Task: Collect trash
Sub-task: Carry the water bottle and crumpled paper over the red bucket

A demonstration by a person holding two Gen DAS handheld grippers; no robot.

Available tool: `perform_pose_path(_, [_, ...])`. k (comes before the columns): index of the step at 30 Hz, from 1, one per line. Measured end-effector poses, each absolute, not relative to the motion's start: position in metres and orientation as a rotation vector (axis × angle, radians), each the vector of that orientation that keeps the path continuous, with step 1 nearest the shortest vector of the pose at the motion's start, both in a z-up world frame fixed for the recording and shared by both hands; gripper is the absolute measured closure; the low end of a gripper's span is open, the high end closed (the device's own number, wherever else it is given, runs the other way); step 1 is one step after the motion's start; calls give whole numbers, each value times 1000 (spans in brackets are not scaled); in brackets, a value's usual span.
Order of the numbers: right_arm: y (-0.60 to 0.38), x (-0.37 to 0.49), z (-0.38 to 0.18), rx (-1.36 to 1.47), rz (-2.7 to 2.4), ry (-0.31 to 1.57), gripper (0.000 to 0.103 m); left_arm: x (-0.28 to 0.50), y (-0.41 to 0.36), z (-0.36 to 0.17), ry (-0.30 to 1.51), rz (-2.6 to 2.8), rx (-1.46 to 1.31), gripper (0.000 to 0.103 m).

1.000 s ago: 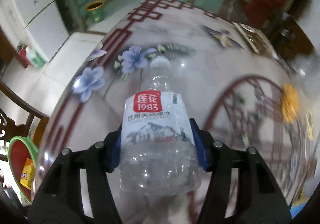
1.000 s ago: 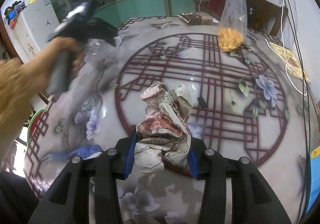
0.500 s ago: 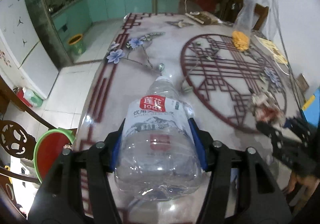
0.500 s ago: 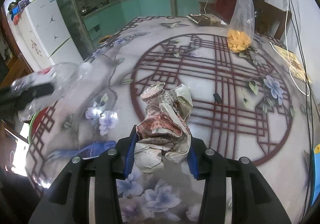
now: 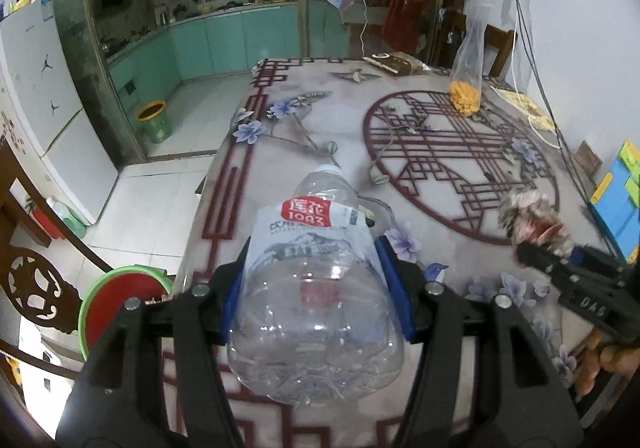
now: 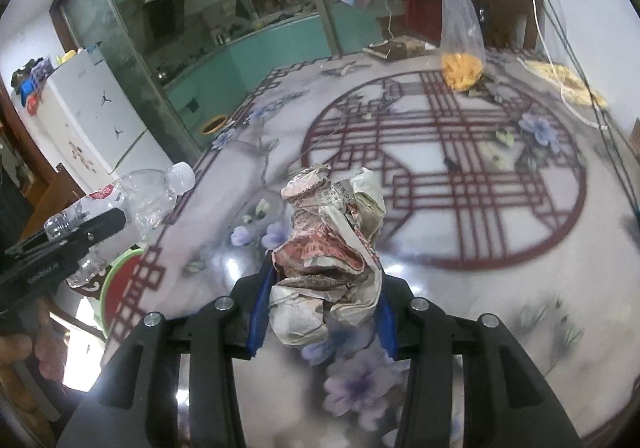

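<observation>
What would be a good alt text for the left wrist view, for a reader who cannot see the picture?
The left tool grips an empty clear plastic water bottle with a red and white label, held above a table with a floral and red lattice pattern. At the right edge, the right tool holds crumpled paper. A green-rimmed red bin stands on the floor at the lower left.

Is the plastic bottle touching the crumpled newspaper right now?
Apart. The right wrist view shows the plastic bottle in the left hand-held gripper far left, with open tabletop between it and the crumpled newspaper clamped in the right hand-held gripper.
</observation>
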State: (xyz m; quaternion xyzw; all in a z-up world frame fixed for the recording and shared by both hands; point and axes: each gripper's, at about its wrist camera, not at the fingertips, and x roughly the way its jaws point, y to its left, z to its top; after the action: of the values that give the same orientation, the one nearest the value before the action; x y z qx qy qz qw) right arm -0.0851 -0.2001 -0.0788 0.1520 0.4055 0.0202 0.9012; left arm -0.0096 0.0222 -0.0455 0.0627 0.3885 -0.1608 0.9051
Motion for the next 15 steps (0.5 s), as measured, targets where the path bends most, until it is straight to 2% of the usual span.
perform_pose_path(15, [-113,-78,-77,221,142,867,61,-25,84,-40,768,-274,81,47])
